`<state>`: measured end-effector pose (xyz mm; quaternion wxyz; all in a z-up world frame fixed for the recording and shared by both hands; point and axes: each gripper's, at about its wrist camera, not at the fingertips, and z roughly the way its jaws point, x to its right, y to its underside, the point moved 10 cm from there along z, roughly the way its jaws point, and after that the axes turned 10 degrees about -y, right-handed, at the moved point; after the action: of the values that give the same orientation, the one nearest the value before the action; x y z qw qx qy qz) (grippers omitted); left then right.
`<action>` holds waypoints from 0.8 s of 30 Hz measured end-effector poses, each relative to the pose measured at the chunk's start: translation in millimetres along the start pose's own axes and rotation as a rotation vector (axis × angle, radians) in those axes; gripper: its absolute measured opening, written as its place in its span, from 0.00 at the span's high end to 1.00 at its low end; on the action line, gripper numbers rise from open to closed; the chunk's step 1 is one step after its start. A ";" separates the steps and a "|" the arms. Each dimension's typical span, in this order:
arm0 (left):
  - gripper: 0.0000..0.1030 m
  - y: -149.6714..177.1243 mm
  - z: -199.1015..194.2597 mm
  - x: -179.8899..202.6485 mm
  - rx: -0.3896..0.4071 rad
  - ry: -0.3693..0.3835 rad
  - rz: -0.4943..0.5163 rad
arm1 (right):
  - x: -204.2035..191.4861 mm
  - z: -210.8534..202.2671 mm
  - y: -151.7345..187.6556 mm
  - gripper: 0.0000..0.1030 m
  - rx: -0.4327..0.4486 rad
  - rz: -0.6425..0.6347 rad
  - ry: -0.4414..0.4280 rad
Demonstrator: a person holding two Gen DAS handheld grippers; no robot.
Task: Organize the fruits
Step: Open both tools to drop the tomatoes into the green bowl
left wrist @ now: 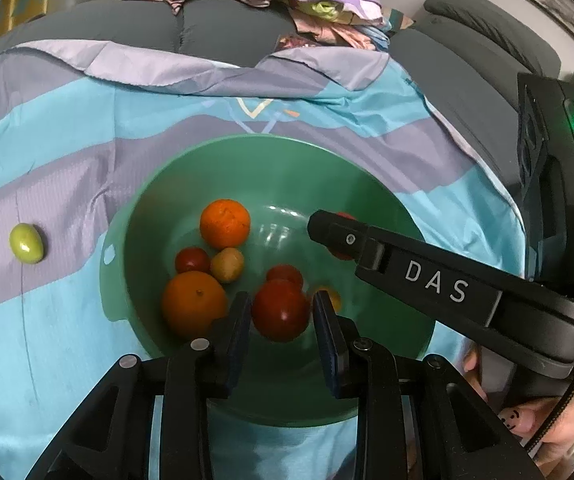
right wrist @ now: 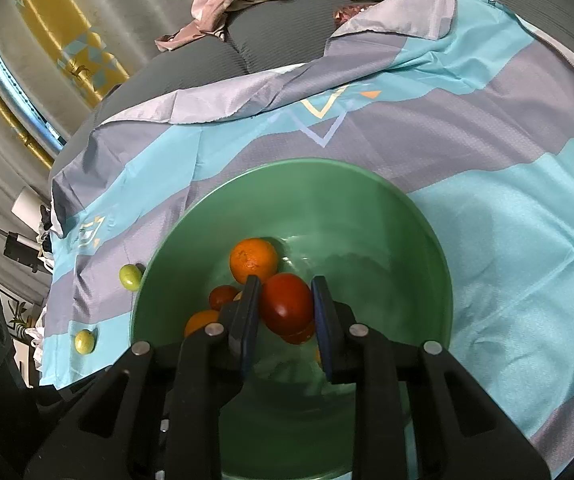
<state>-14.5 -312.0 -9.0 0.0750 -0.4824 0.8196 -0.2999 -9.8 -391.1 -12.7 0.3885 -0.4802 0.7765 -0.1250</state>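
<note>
Both hand-held grippers are poised over a green bowl [left wrist: 127,216] that sits on a blue and lilac striped cloth [left wrist: 67,140] spread across a grey sofa [left wrist: 223,28].

The left hand-held gripper [left wrist: 283,314] points down into the bowl from its near side, fingers spread. A large red fruit [left wrist: 280,312] shows between its pads, but a gap is visible on either side, and the fruit appears to lie lower down in the bowl, so this gripper is released and holds nothing.

The right hand-held gripper [right wrist: 285,312] reaches in from the right, angled downward, its long black body crossing the bowl's rim in the left wrist view. In its own camera the two blue pads press against the sides of a red tomato-like fruit [right wrist: 287,302], so it is clenched on that fruit, held above the bowl's floor. The person's hand [left wrist: 543,432] grips its handle at the lower right.

Inside the bowl lie two oranges [left wrist: 225,224], one further back and one [left wrist: 193,304] nearer the left rim, a small dark red fruit [left wrist: 191,260], and a small yellow fruit [left wrist: 227,265] touching it. Outside, on the cloth to the left, lie a green fruit [left wrist: 27,243] and, nearer the edge, a yellow-green fruit [right wrist: 84,342].
</note>
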 end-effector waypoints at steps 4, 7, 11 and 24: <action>0.71 -0.4 -4.5 2.3 0.005 0.012 0.012 | -2.9 -1.3 -0.6 0.64 0.007 0.004 -0.022; 0.67 -2.5 -10.1 1.8 0.023 0.005 0.015 | -5.9 -5.3 -2.5 0.50 0.026 -0.011 -0.010; 0.56 -5.8 -22.9 -3.7 0.052 0.004 0.006 | -6.9 -11.8 -6.1 0.45 0.055 -0.008 -0.011; 0.55 -6.9 -94.6 -124.0 0.153 -0.179 -0.144 | -29.6 -21.7 -9.4 0.43 0.107 -0.052 -0.003</action>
<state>16.5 -171.1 50.8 0.1625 -0.5575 0.7478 -0.3218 -12.5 -374.8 21.4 0.4116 -0.4788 0.7553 -0.1757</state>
